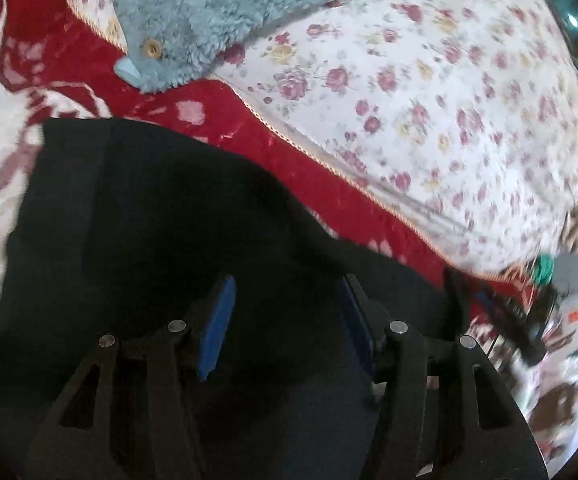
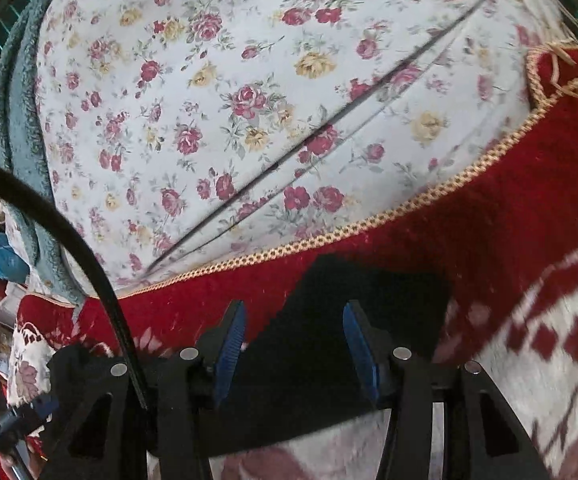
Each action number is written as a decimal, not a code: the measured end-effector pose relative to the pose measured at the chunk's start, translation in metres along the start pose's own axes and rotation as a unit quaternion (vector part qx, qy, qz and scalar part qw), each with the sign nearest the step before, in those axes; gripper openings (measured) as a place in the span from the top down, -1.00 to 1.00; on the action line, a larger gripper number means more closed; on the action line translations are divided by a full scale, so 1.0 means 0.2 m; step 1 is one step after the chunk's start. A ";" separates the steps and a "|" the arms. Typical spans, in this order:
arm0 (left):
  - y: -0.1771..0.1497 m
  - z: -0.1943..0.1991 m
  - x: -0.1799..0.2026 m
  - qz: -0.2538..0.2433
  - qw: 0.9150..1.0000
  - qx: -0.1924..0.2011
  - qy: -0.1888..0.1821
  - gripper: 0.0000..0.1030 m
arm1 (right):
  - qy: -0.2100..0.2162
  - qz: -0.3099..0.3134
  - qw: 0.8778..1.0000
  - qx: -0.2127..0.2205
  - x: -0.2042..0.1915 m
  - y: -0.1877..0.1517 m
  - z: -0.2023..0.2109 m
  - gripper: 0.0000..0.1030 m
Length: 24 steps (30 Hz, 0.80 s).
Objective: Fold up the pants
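- In the left wrist view we see the left claw (image 1: 285,300) spread, its blue pads (image 1: 219,320) apart and pressing on nothing – the black pants (image 1: 149,208) lie flat beneath them, filling the lower left and centre of the frame.
- The pants rest on a red and white patterned blanket (image 1: 69,60), which runs from the upper left down toward the lower right.
- Beyond the blanket's braided edge we find a floral sheet (image 1: 429,100), with a fluffy grey-blue garment (image 1: 217,12) bearing wooden buttons across the top.
- In the right wrist view the right claw (image 2: 293,332) is spread too, empty – a corner of the pants (image 2: 329,340) lies under and between its pads, at lower centre.
- A black cable (image 2: 69,232) curves down the left side of that frame.
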<state>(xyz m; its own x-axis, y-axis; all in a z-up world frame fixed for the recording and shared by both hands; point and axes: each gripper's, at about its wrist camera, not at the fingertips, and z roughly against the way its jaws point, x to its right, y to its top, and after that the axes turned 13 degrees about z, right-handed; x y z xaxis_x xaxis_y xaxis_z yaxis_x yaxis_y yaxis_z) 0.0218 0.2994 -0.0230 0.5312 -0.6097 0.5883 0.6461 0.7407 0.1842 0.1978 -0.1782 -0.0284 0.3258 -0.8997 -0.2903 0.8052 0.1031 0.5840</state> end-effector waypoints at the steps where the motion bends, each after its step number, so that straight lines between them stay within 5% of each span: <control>1: 0.03 -0.04 0.01 0.011 1.000 -0.006 -0.004 -0.05 | 0.001 0.002 1.000 0.000 0.00 0.01 -0.01 0.06; 9: 0.11 -0.17 0.10 0.018 1.000 -0.009 0.021 -0.05 | -0.027 0.057 0.998 -0.020 0.00 0.14 -0.11 -0.01; 16: 0.17 -0.31 0.15 0.016 0.999 -0.011 0.047 -0.05 | -0.046 0.106 0.987 -0.108 0.01 0.16 -0.38 -0.14; 18: 0.18 -0.35 0.16 0.016 0.998 -0.010 0.052 -0.05 | -0.058 0.124 0.984 -0.114 -0.01 0.13 -0.43 -0.07; 22: 0.21 -0.41 0.19 0.012 0.998 -0.002 0.062 -0.20 | -0.056 0.143 0.985 -0.077 -0.03 0.12 -0.40 0.69; 24: 0.20 -0.43 0.22 0.009 0.998 0.002 0.060 -0.28 | -0.035 0.134 0.989 -0.054 0.00 0.12 -0.34 0.76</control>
<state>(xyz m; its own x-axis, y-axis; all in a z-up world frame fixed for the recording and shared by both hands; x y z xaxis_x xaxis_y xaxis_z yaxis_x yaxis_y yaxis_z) 0.1190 0.2782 -0.0567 0.6053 -0.6249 0.4931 0.6332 0.7534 0.1774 0.2507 -0.1478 -0.0662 0.5027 -0.8607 -0.0810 0.7443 0.3833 0.5469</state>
